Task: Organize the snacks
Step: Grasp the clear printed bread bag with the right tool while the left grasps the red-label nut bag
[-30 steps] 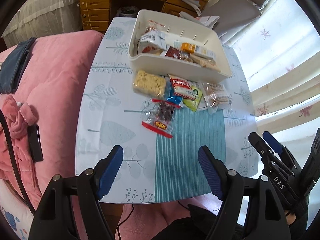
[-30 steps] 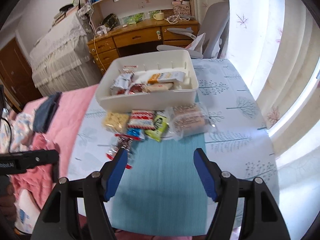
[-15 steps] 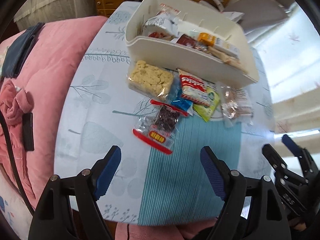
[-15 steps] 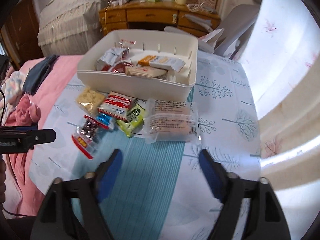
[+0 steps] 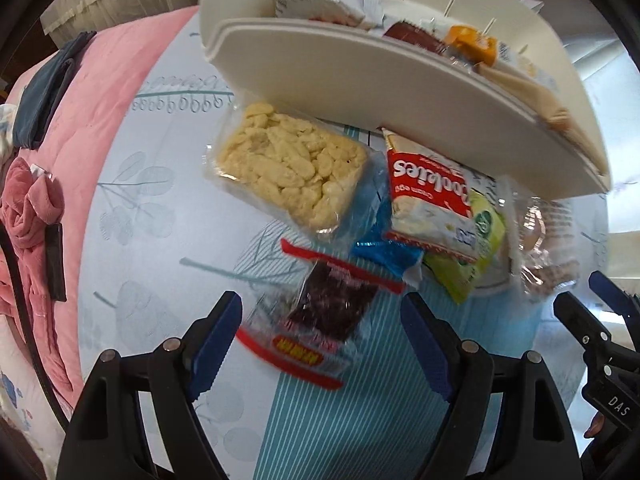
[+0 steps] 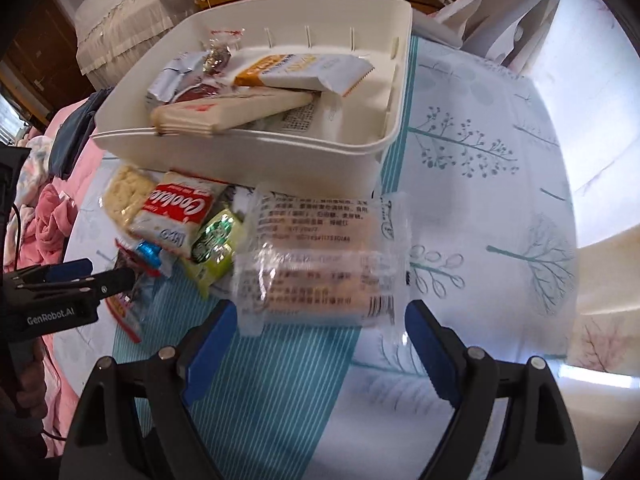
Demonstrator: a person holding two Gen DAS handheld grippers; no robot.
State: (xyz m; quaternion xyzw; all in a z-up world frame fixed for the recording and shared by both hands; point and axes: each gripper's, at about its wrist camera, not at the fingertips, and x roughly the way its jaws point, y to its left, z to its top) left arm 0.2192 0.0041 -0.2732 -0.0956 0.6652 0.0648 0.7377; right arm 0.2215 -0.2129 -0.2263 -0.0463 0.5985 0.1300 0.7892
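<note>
Pink bedding (image 5: 120,92) far left, dark blue cloth (image 5: 44,92) lying on it. Next over, round table with leaf-print cloth (image 5: 132,240) and a teal striped runner (image 5: 320,420) down the middle.

Left gripper (image 5: 320,340) low over the table, jaws wide apart, nothing held. Between its blue fingers (image 5: 216,340) lies a clear packet with red edges and dark pieces inside (image 5: 320,312), blurred, flat on the runner; cannot tell if the fingers touch it.

Beyond that packet, a clear pack of pale yellow puffs (image 5: 288,168) just in front of the white bin (image 5: 360,80). Right of the puffs, a red and white cookies pack (image 5: 432,200) overlapping a blue wrapper (image 5: 384,252) and a green packet (image 5: 468,260).

White bin holds several wrapped snacks: silver pack (image 6: 172,80) at its left, flat beige bar (image 6: 232,112) across the front, orange and white bar (image 6: 304,72) on top.

Right gripper (image 6: 320,340) also spread wide, empty. Clear wrapped pastry pack with printed text (image 6: 324,256) lies just ahead of it, near edge between the finger tips, touching the green packet on its left; contact with the fingers unclear. Far right, bare tree-print cloth and bright curtain (image 6: 600,80).
</note>
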